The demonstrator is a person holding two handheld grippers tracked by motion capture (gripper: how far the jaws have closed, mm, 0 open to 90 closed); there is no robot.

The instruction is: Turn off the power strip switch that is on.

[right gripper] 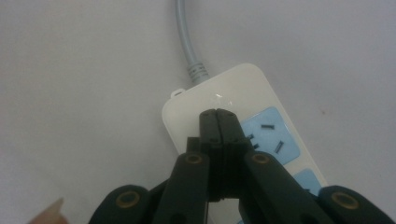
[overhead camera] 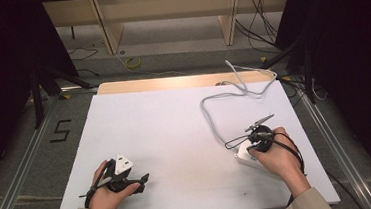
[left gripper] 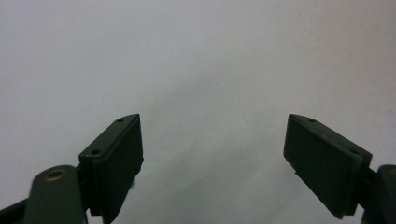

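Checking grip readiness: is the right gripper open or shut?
Shut: the right gripper has its jaws pressed together above the power strip.

Glossy plastic power strip (right gripper: 219, 100), matt white table (overhead camera: 175, 130)

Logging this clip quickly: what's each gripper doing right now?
Left gripper: open, holding nothing, over the bare table.
Right gripper: jaws closed together, nothing between them, tips over the power strip.

Beige sleeves (overhead camera: 309, 202) (black, brass-riveted jaws)
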